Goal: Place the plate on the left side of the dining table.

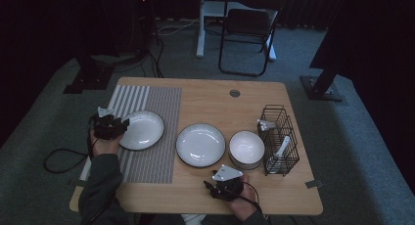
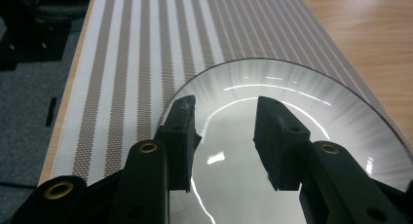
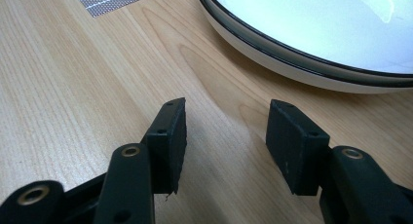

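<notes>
Here we are with our left gripper (image 2: 221, 131) spread wide, jaws parted and gripping nothing, poised right over the near rim of the shallow white ceramic plate with a thin dark edge (image 2: 302, 151). From the left gripper view, that plate sits directly under and ahead of our jaws, its glossy face throwing back bright curved streaks of light, with fine pale rays fanning toward the rim. It lies flat on the grey-and-white striped woven placemat (image 2: 146, 53), which stretches out ahead of and to the left of the jaws. In the high view our left gripper (image 1: 120, 127) hangs at the plate's (image 1: 144, 129) left edge; whether a jaw actually touches the rim, we cannot tell.

Over to our right gripper (image 3: 226, 136): jaws also apart, empty, held low above the bare light wooden tabletop (image 3: 73, 87). Ahead of it and to the right lies a second white, dark-rimmed shallow plate (image 3: 311, 34), near but clear of the jaws. The high view shows this right gripper (image 1: 222, 186) just short of that plate (image 1: 200, 144), with a round white ceramic bowl (image 1: 246, 147) farther on to its right, and beyond that a black wire basket holding white utensils (image 1: 281, 139).
</notes>
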The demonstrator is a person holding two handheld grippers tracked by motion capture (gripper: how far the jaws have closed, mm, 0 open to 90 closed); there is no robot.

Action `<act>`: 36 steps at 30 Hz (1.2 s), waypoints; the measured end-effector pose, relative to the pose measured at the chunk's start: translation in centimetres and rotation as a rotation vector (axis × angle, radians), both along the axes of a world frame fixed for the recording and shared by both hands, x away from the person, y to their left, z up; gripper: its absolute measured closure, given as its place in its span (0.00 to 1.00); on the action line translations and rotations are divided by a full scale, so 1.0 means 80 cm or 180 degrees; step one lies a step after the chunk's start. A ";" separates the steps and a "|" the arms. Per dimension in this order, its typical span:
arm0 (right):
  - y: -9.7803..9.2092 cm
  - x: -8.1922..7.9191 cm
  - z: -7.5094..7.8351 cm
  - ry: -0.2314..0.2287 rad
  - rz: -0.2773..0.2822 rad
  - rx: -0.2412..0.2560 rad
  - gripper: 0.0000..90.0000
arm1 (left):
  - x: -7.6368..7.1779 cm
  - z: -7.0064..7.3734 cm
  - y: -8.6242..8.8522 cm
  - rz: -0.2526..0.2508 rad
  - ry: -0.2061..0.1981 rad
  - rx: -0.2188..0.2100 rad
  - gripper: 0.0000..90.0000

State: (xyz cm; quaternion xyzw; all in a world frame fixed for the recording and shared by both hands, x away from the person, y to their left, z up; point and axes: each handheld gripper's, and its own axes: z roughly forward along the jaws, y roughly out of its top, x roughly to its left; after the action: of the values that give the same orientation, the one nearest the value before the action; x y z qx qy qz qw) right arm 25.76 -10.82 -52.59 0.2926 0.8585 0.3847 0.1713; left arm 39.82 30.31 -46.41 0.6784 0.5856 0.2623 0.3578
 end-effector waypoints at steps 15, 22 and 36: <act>-0.002 0.002 0.000 0.0071 0.0018 0.0034 0.54 | -0.019 0.015 -0.026 -0.0263 -0.0123 0.0025 0.66; -0.003 0.003 0.000 0.0112 0.0025 0.0057 0.53 | -0.026 0.022 -0.044 -0.0403 -0.0162 0.0063 0.65; -0.005 0.005 0.000 0.0178 0.0054 0.0092 0.52 | -0.030 0.033 -0.079 -0.0720 -0.0235 0.0170 0.64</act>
State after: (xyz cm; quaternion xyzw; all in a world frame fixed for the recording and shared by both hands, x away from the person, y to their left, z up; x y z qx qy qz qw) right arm 26.14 -11.23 -52.61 0.2984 0.8597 0.3902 0.1398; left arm 37.40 23.97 -43.77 0.7394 0.4845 0.2605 0.3882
